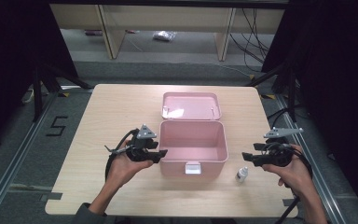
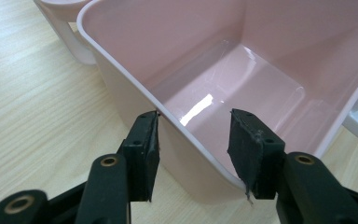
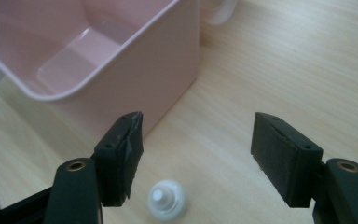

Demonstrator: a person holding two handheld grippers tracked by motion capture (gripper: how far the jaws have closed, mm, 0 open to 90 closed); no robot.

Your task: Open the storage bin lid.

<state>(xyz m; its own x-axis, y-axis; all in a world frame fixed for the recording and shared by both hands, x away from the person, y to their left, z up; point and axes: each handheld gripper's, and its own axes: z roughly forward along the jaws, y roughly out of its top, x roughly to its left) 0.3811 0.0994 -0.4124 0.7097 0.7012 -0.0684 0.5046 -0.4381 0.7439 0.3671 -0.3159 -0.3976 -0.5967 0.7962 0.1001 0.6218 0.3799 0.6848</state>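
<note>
While the open pink plastic box is sitting near the middle of the pale wooden table, its lid is lying back flat on the far side, inside facing up. The box's white front latch is facing the person. The left gripper is resting in the person's left hand at the box's left wall; in the left gripper view its jaws are standing apart, straddling the near-left rim with one jaw outside and one over the glossy interior, gripping nothing. The right gripper is hovering in the right hand just right of the box, jaws spread wide and holding nothing. A small white dropper bottle is standing upright on the table between the box's near-right corner and the right gripper; in the right gripper view its cap is sitting low between the jaws, nearer the left one.
</note>
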